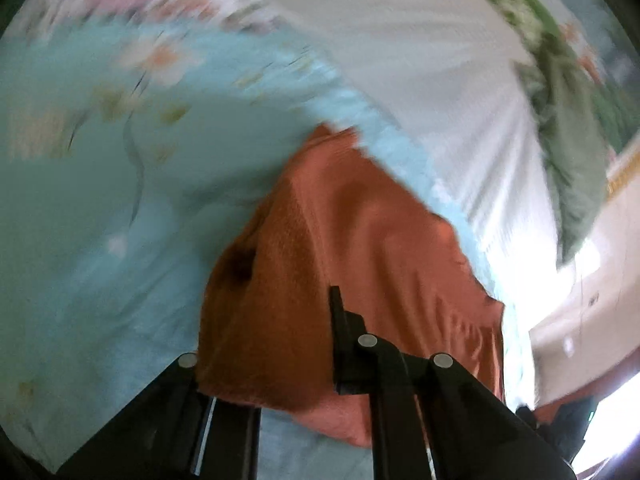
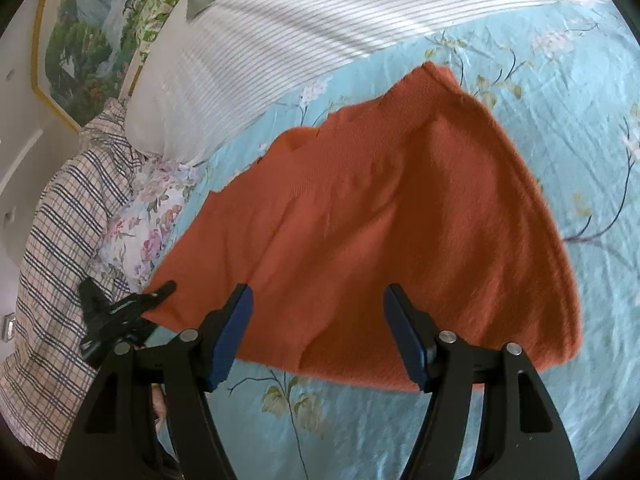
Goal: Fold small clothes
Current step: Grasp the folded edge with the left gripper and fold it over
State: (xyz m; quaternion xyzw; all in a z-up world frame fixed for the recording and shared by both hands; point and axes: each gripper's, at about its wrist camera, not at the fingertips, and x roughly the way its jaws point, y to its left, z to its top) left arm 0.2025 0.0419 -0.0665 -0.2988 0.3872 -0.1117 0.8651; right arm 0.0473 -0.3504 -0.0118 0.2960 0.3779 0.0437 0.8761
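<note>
**Orange garment pinched at one corner**

On the bed's light-blue floral sheet (image 2: 540, 80) lies the orange knitted garment (image 2: 380, 220). Left gripper (image 2: 160, 292) has its jaws clenched on the garment's corner, lifting the cloth. Right gripper (image 2: 318, 334) hovers over the near hem, jaws released.

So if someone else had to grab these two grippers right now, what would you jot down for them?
Left gripper: shut on the near left corner of the orange garment.
Right gripper: open, holding nothing, hovering over the garment's near edge.
Garment: spread on the blue floral bedsheet, beside the striped pillow.
Done: one corner gripped; whether any fold is made, I cannot tell.
Left: probably grip the near edge with the right gripper, then fold.
</note>
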